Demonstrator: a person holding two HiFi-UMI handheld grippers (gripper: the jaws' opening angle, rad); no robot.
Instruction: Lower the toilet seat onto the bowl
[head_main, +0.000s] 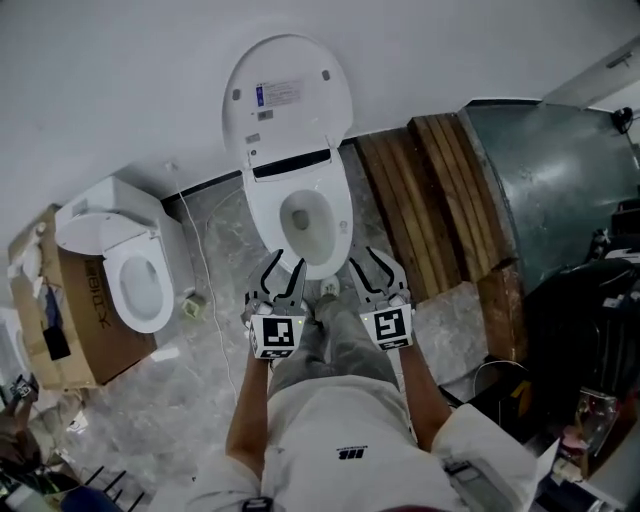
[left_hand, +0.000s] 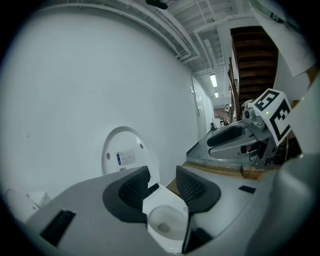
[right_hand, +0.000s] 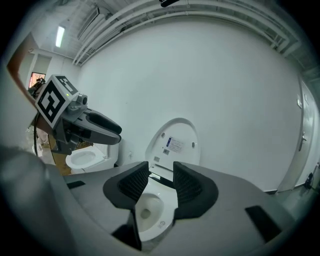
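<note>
1. My left gripper (head_main: 283, 282) hangs at 7 o'clock of the bowl (head_main: 338, 232), jaws parted, gripping nothing.
2. The toilet seat (head_main: 287, 100) stands raised against the wall at 12 o'clock, its long axis running straight away from me.
3. My right gripper (head_main: 377, 272), at the bowl's 5 o'clock, is likewise parted and empty; the left looks better lined up.

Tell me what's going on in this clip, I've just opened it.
A person stands facing a toilet bowl with a gripper in each hand. The left gripper and right gripper hover near the bowl's front edge, both with jaws apart and nothing between them. The seat is upright against the wall, not yet lowered. A second toilet sits by a cardboard box on the left.
</note>
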